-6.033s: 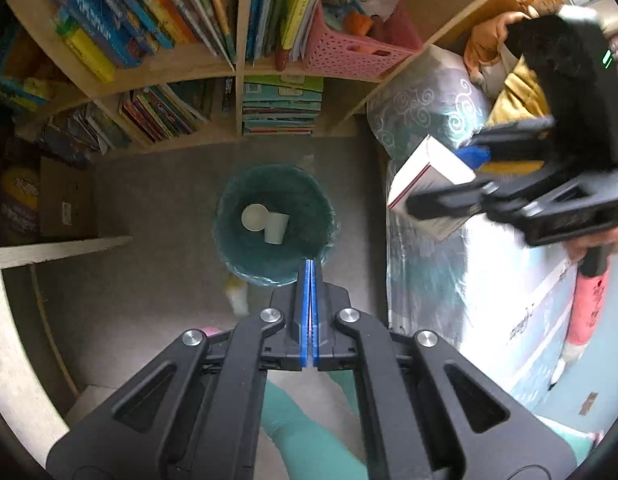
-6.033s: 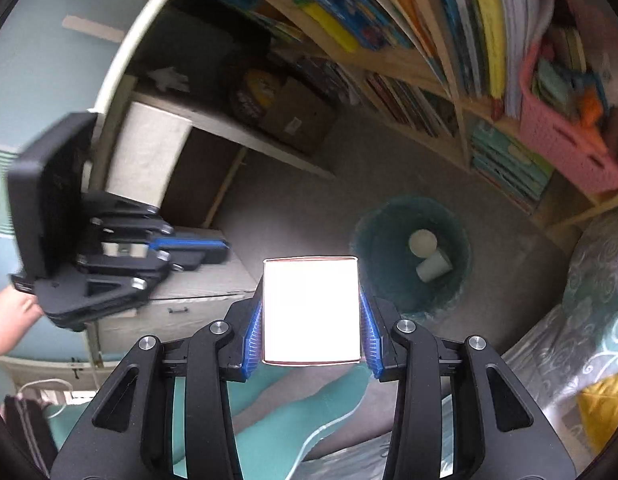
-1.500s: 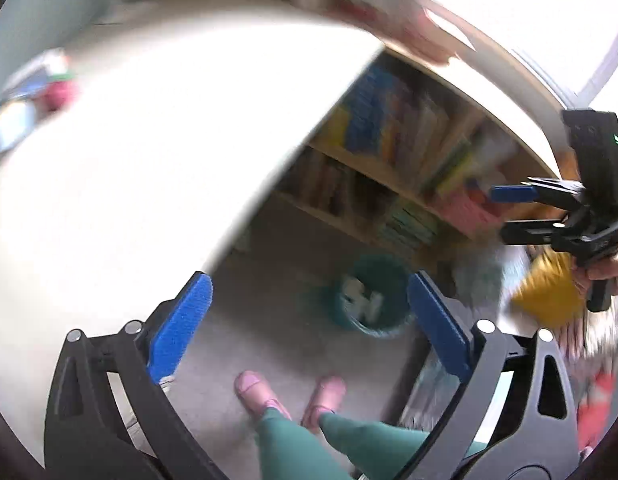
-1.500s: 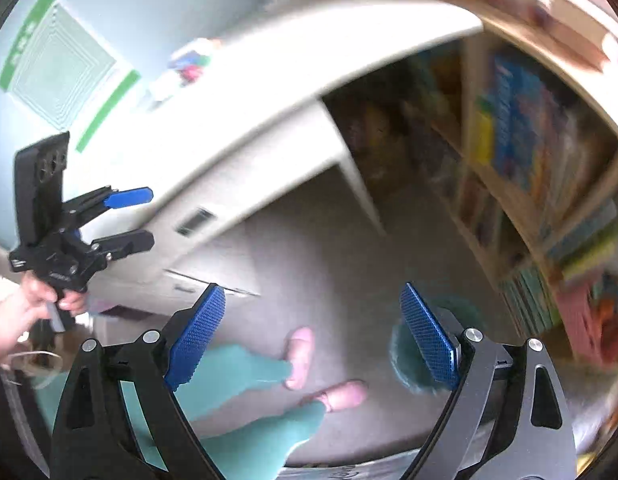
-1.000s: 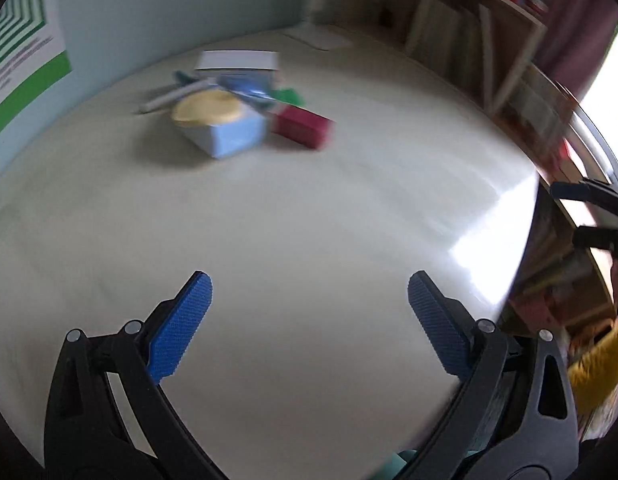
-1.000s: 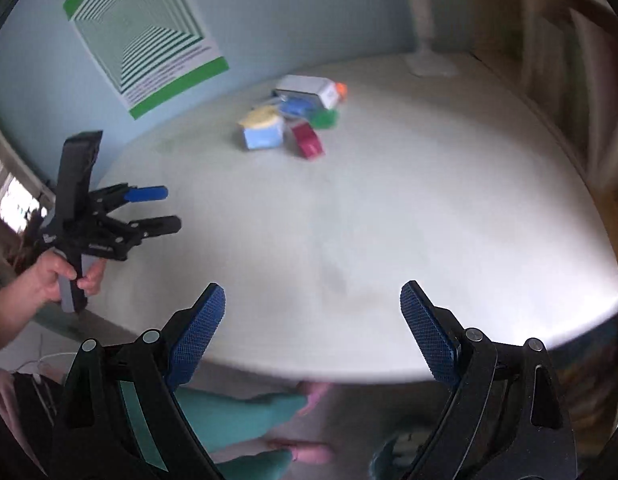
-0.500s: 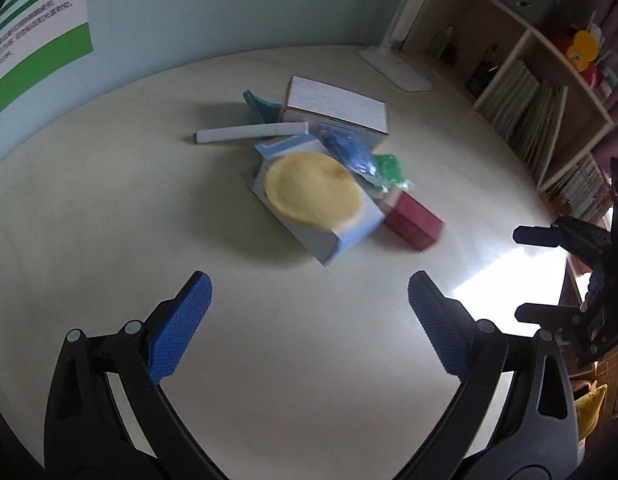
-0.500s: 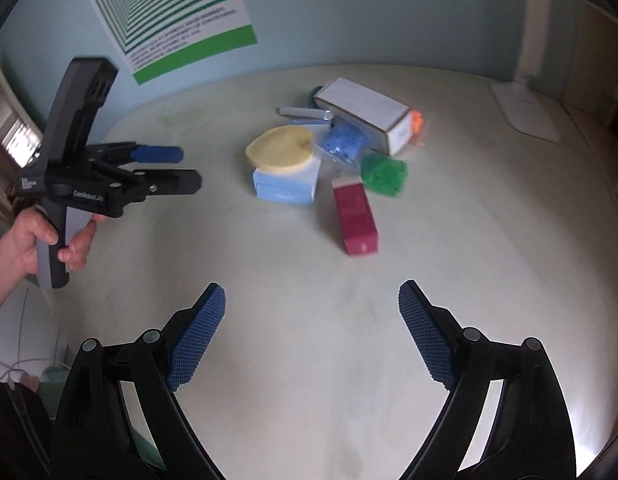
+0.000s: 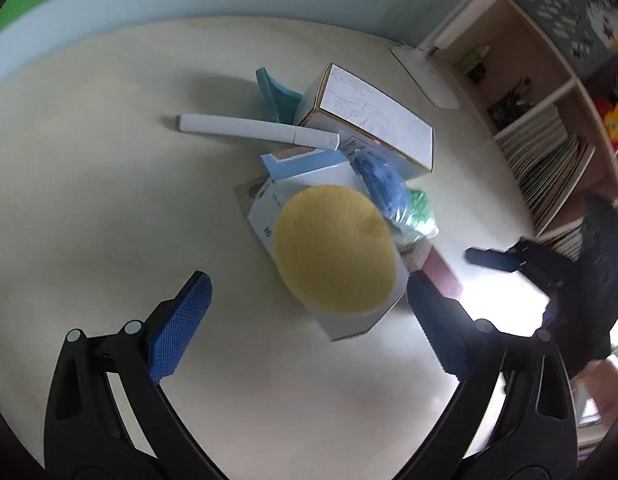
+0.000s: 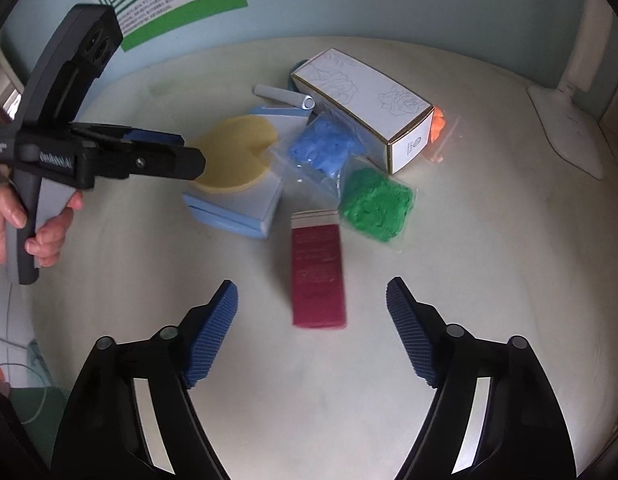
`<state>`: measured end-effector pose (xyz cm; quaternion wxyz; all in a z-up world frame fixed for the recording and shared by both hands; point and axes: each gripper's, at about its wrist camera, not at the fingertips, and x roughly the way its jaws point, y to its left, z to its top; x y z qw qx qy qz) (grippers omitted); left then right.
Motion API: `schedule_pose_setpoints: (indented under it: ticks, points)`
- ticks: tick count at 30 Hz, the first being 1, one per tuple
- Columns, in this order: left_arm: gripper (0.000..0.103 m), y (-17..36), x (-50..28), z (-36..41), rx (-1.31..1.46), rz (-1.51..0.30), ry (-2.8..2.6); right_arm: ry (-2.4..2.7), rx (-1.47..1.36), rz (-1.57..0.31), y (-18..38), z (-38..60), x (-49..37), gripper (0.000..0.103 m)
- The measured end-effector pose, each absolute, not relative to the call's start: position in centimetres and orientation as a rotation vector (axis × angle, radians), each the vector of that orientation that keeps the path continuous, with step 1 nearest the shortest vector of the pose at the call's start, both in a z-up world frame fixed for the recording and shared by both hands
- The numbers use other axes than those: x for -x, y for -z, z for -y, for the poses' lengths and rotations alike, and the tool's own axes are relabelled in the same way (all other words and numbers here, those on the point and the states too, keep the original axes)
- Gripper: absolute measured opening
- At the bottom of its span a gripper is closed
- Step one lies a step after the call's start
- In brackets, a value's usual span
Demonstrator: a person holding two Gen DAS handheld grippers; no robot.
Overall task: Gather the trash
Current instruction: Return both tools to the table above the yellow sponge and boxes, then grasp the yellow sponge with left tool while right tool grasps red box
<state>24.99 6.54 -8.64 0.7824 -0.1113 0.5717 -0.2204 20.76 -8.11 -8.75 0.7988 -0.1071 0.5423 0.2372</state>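
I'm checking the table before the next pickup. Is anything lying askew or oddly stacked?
Yes. A round yellow sponge sits on a light blue box and overhangs its edge. The white rose-print box lies across the pile, leaning on other items. The maroon box lies flat, apart from the heap.

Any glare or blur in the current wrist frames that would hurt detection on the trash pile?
Left wrist: blown-out glare patch on the table beside the right gripper, washing out the red box; yellow sponge soft. Right wrist: even light, red box slightly smeared, green bag sharp; fisheye bends the edges in both.
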Motion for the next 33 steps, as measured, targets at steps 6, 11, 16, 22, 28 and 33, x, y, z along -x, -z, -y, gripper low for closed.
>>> schedule_pose_setpoints:
  ticks: [6,11,16,22,28,33]
  points:
    - [0.062,9.9,-26.3,-6.2,0.302,-1.286,0.49,-0.536,0.214,-1.172,9.7,8.4,-21.7,0.066]
    - [0.042,9.1,-26.7,-5.8,0.293,-1.272,0.519,-0.556,0.219,-1.19,10.1,8.4,-22.1,0.031]
    - [0.02,7.1,-25.9,-5.9,0.308,-1.224,0.548,-0.592,0.212,-1.19,9.3,8.4,-22.0,0.029]
    - [0.005,3.6,-23.2,-4.2,0.188,-1.17,0.604,-0.59,0.188,-1.18,8.1,9.4,-21.8,0.029]
    - [0.006,1.7,-20.1,-0.8,0.057,-1.156,0.68,-0.544,0.152,-1.153,6.7,11.7,-20.5,0.029]
    - [0.006,2.0,-17.2,3.0,-0.077,-1.183,0.773,-0.45,0.098,-1.133,5.7,14.6,-16.5,0.029]
